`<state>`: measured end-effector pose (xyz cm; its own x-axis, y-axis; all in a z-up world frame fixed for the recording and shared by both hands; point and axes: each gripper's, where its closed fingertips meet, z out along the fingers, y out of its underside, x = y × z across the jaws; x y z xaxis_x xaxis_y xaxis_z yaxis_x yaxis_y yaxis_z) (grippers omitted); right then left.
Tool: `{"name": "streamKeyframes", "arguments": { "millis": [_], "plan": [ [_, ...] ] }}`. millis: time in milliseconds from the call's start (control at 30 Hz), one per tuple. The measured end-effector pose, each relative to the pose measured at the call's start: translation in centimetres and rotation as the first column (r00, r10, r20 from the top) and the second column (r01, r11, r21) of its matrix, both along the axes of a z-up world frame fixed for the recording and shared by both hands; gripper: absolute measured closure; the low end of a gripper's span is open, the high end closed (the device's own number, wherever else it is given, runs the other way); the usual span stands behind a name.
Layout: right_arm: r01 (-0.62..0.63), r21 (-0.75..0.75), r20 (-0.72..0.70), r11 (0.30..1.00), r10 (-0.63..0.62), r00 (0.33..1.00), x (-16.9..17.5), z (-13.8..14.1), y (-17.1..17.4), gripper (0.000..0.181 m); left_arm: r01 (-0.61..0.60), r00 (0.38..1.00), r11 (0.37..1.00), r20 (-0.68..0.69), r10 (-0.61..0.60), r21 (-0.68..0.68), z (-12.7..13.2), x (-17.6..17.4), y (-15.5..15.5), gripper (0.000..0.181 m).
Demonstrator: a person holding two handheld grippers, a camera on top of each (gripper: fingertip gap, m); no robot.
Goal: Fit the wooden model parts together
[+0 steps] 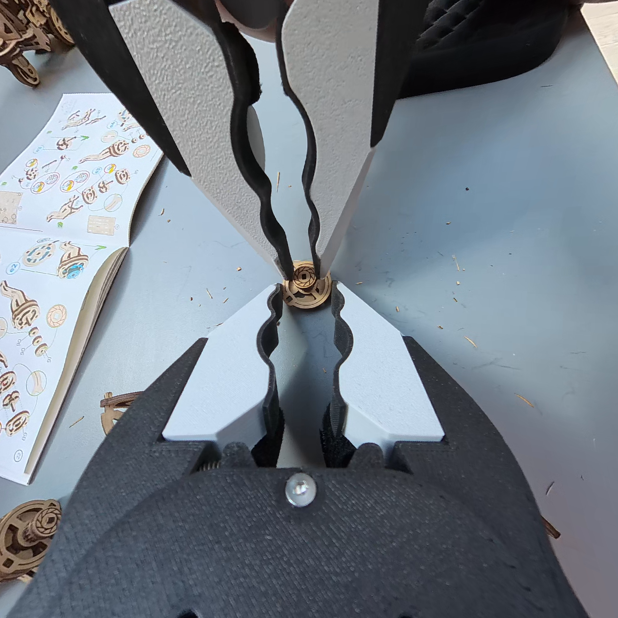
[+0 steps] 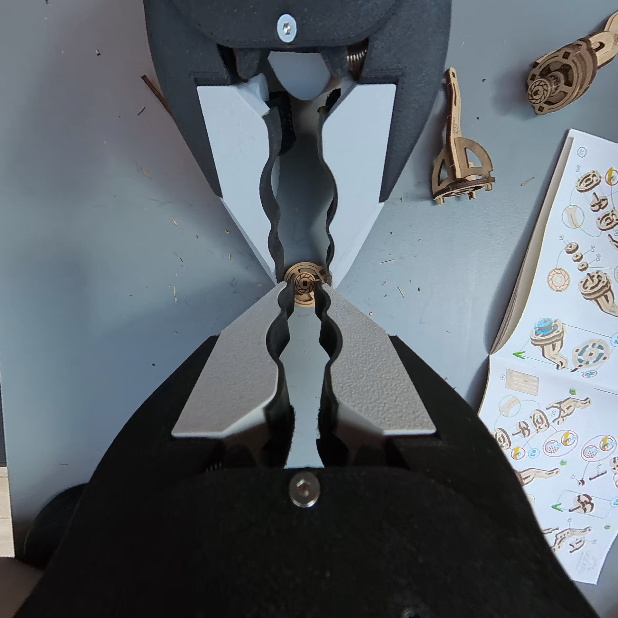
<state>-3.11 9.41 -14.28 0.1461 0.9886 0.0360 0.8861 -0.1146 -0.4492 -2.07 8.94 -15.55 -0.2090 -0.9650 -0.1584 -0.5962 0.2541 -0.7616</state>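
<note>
Dead centre, a small wooden disc point(image 1: 303, 275) with an engraved iris pattern and a square hole sits on top of a larger slotted wooden wheel point(image 1: 309, 299), both low over the grey tabletop point(image 1: 468, 234). The right gripper point(image 1: 302, 269) comes in from the far side, fingertips pinched tight on the small disc. The left gripper point(image 1: 306, 291) meets it head-on, tips clamped against the rim of the larger wheel. From the right wrist view it's the mirror: right gripper point(image 2: 303, 286) on the disc point(image 2: 303, 284), left gripper point(image 2: 302, 272) on the wheel point(image 2: 306, 267) behind it.

The two grippers stand nose to nose, so room is tight along that line; to either side the tabletop lies open, dusted with wood splinters point(image 1: 470, 341). Fingers are pale grey plastic with wavy black rubber pads point(image 1: 272, 334), set in coarse-woven black bodies.

An open instruction booklet point(image 1: 60, 254) with a curling edge lies to the left gripper's left. A layered wooden hub assembly point(image 2: 561, 77) and a fan-shaped wooden piece with pegs point(image 2: 458, 160) rest near it, well apart from the grippers. More brown model work point(image 1: 23, 43) sits in the far corner.
</note>
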Motion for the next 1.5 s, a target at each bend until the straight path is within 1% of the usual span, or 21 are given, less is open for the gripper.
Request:
{"name": "streamKeyframes", "arguments": {
  "millis": [167, 267, 333, 567, 667, 800, 867, 1067, 1367, 1500],
  "plan": [
    [0.007, -0.084, -0.006, 0.996, -0.007, 1.0, 0.14, -0.04, 0.02, 0.17, -0.005, 1.0, 1.0, 0.001, 0.005, 0.006, 0.01, 0.04, 0.03, 0.154],
    [0.015, -0.097, -0.006, 0.995, -0.016, 1.0, 0.15, -0.05, 0.01, 0.17, -0.004, 1.0, 1.0, 0.001, 0.004, 0.019, 0.03, 0.04, 0.04, 0.155],
    [0.017, -0.077, -0.009, 0.997, -0.018, 1.0, 0.14, -0.04, 0.01, 0.17, -0.006, 1.0, 1.0, 0.001, 0.006, 0.018, 0.02, 0.04, 0.04, 0.155],
    [0.016, 0.082, 0.027, 0.996, -0.018, 0.999, 0.15, -0.01, -0.11, 0.17, -0.007, 1.0, 1.0, -0.001, 0.007, 0.014, 0.03, 0.04, -0.01, 0.154],
    [0.014, 0.072, 0.041, 0.997, -0.017, 0.999, 0.13, -0.02, -0.08, 0.17, -0.007, 1.0, 1.0, -0.001, 0.007, 0.013, 0.03, 0.04, -0.01, 0.154],
    [0.014, -0.03, 0.036, 0.999, -0.013, 0.999, 0.19, -0.08, 0.02, 0.17, -0.007, 1.0, 1.0, -0.002, 0.007, 0.014, 0.02, 0.05, 0.04, 0.154],
    [0.007, -0.049, 0.033, 0.999, -0.005, 0.999, 0.17, -0.08, 0.02, 0.17, -0.008, 1.0, 1.0, -0.003, 0.008, 0.017, 0.02, 0.05, 0.04, 0.154],
    [-0.01, 0.057, 0.078, 0.998, 0.005, 0.997, 0.02, -0.01, -0.03, 0.17, -0.005, 1.0, 1.0, -0.005, 0.005, 0.011, 0.01, 0.01, 0.01, 0.154],
    [-0.014, 0.092, 0.027, 0.996, 0.012, 1.0, -0.03, 0.06, 0.07, 0.169, -0.006, 1.0, 1.0, -0.003, 0.006, 0.01, 0.01, 0.0, 0.05, 0.154],
    [-0.005, 0.08, 0.008, 0.997, 0.004, 1.0, -0.01, 0.06, 0.09, 0.169, -0.005, 1.0, 1.0, -0.002, 0.005, 0.014, 0.01, 0.01, 0.07, 0.154]
  ]
}}
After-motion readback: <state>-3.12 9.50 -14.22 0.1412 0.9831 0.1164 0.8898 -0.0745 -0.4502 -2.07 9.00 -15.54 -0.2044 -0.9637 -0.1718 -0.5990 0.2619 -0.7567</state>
